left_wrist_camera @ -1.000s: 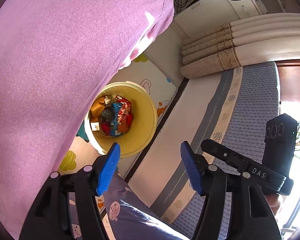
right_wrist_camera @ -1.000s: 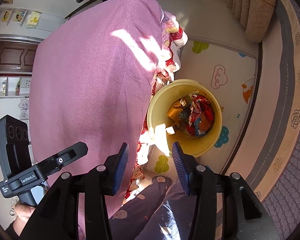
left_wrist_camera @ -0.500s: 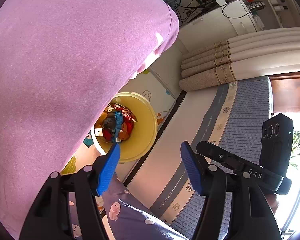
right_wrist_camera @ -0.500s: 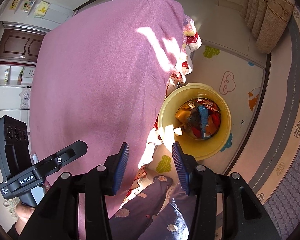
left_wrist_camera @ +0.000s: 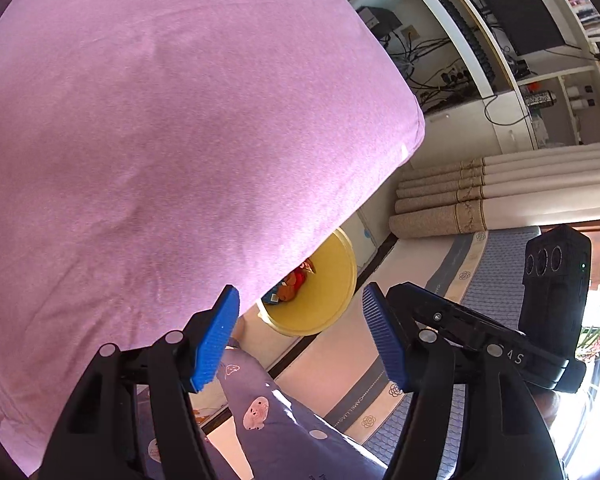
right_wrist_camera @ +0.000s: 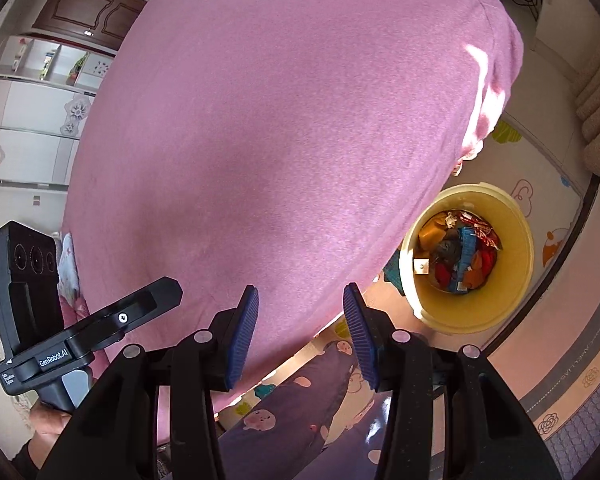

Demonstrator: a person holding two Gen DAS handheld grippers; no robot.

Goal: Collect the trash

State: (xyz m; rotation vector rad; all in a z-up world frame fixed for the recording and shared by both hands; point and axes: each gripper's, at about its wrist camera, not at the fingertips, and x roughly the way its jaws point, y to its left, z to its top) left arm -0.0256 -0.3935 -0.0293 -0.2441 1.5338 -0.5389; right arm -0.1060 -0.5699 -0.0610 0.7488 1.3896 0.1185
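A yellow bin [right_wrist_camera: 512, 272] stands on the floor mat, holding a heap of wrappers [right_wrist_camera: 460, 256] in red, orange and blue. In the left wrist view only part of the yellow bin [left_wrist_camera: 332, 280] shows, the rest hidden behind the person's pink top [left_wrist_camera: 160, 140]. My left gripper [left_wrist_camera: 300, 332] hangs above and short of the bin, open, nothing between its blue pads. My right gripper [right_wrist_camera: 302, 332] is open too and empty, over the pink top [right_wrist_camera: 280, 140], with the bin off to its right.
The person's purple patterned trouser leg [right_wrist_camera: 300, 420] lies below both grippers. A patterned play mat [right_wrist_camera: 540, 176] surrounds the bin, a grey-bordered rug [left_wrist_camera: 460, 292] lies beside it. Rolled beige mats [left_wrist_camera: 500, 196] lie by the wall. Each view shows the other hand-held gripper [right_wrist_camera: 40, 312].
Both grippers have risen and swung away from the bin, which now looks smaller; the pink top fills more of each view and covers part of the bin on the left.
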